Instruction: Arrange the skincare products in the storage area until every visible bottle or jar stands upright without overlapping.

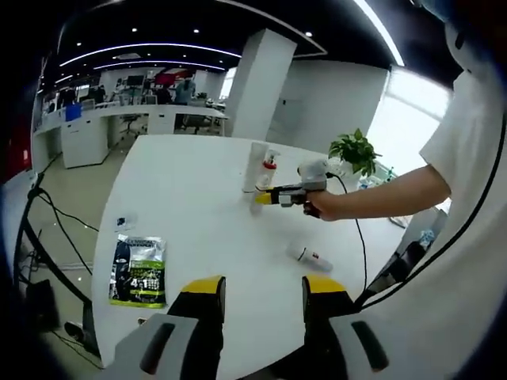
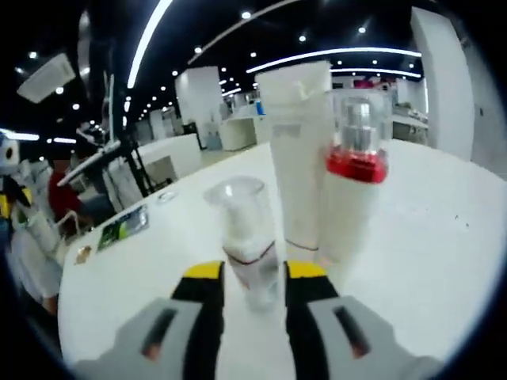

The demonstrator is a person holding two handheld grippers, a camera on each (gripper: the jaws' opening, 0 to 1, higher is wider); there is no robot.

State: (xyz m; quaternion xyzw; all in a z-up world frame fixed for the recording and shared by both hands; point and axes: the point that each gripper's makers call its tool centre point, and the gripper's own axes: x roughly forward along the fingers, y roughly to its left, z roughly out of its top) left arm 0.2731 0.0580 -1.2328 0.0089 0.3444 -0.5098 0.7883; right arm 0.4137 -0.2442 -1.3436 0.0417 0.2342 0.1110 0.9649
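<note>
Right gripper (image 2: 246, 273) clenched on small clear-capped bottle (image 2: 245, 237), upright before tall white tube (image 2: 295, 150); left gripper (image 1: 261, 286) released

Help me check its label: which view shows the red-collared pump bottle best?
The right gripper view: the red-collared pump bottle stands upright, large, beside the white tube, though any label is unreadable. The left gripper view shows it small and distant, by the right tool.

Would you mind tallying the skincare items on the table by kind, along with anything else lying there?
Upright white tube: 1
Red-collared pump bottle: 1
Clear-capped bottle between the right gripper jaws: 1
Bottle lying down: 1
Green-and-black packet: 1
Total: 5
</note>
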